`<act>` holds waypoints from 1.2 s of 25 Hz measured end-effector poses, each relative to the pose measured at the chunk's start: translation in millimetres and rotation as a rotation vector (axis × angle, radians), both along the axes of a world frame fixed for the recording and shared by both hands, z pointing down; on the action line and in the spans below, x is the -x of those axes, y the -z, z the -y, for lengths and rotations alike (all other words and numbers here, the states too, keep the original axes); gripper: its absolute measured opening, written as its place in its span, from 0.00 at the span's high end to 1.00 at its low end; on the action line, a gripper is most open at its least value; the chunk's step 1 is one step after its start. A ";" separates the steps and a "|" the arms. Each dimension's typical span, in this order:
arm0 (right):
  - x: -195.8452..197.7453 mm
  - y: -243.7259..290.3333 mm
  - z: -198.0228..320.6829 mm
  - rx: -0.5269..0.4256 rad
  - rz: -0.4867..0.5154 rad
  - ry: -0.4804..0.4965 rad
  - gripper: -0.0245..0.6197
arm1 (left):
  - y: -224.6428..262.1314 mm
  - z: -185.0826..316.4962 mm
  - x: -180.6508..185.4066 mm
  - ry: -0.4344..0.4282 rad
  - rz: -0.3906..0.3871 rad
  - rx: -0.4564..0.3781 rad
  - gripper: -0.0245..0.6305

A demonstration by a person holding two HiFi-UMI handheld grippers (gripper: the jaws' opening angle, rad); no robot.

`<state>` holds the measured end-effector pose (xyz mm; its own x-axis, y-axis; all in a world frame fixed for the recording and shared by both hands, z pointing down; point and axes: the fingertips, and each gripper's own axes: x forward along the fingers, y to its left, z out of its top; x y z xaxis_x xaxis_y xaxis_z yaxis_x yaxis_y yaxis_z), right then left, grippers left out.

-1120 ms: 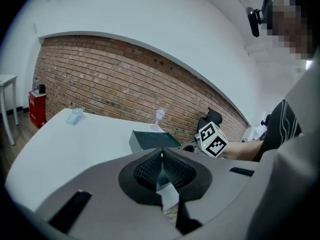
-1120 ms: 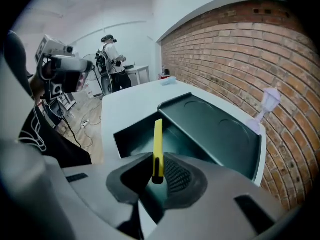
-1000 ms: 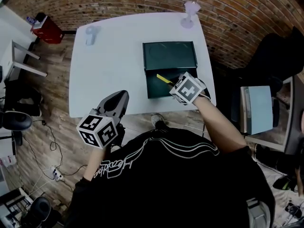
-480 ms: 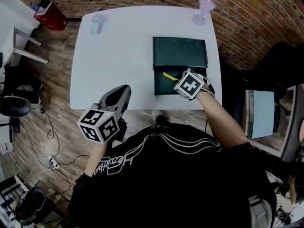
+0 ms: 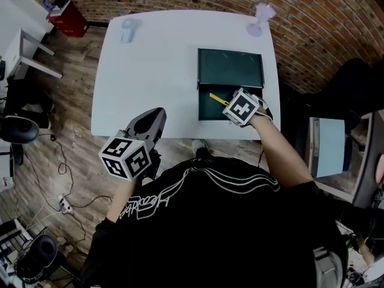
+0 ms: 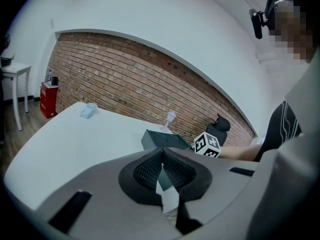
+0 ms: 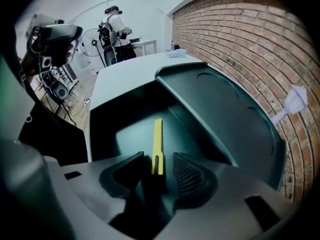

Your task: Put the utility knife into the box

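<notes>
A dark green box (image 5: 211, 105) stands on the white table (image 5: 156, 71) with its lid (image 5: 231, 68) folded open behind it. The yellow utility knife (image 5: 218, 99) lies inside the box, pointing away from my right gripper (image 5: 231, 105). In the right gripper view the knife (image 7: 157, 143) sits between the jaws of the right gripper (image 7: 159, 171). Those jaws are opening, with a gap on each side of the handle. My left gripper (image 5: 155, 117) hangs off the table's front edge with its pads together and nothing in them. The same left gripper (image 6: 162, 170) faces the box (image 6: 160, 140).
A clear cup (image 5: 127, 29) lies at the table's far left corner. A small pale purple stand (image 5: 261, 15) is at the far right corner. A brick wall runs behind the table, a red bin (image 5: 67, 17) sits on the floor to the left, and a desk is to the right.
The right gripper and the yellow knife have stayed over the box's near half. The left gripper has kept its place off the front edge. Only the head view has shifted slightly.
</notes>
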<state>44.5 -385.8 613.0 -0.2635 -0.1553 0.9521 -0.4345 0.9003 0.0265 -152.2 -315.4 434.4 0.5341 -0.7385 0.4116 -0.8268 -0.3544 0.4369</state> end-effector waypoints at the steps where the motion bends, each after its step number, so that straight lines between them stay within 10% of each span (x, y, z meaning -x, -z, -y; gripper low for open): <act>1: 4.4 2.2 -1.8 0.012 0.031 -0.007 0.67 | 0.8 -1.0 0.5 0.000 0.001 0.000 0.91; 11: 14.8 72.0 -22.9 -0.051 0.268 -0.091 0.57 | 11.2 -14.6 -20.0 -0.075 -0.001 -0.019 0.91; 21: 22.4 203.8 -85.8 -0.138 0.968 -0.277 0.90 | 42.0 -40.8 -60.7 -0.193 -0.024 -0.088 0.91; 30: 12.6 256.8 -124.2 -0.247 1.171 -0.294 0.96 | 73.2 -65.7 -80.5 -0.255 -0.059 -0.159 0.91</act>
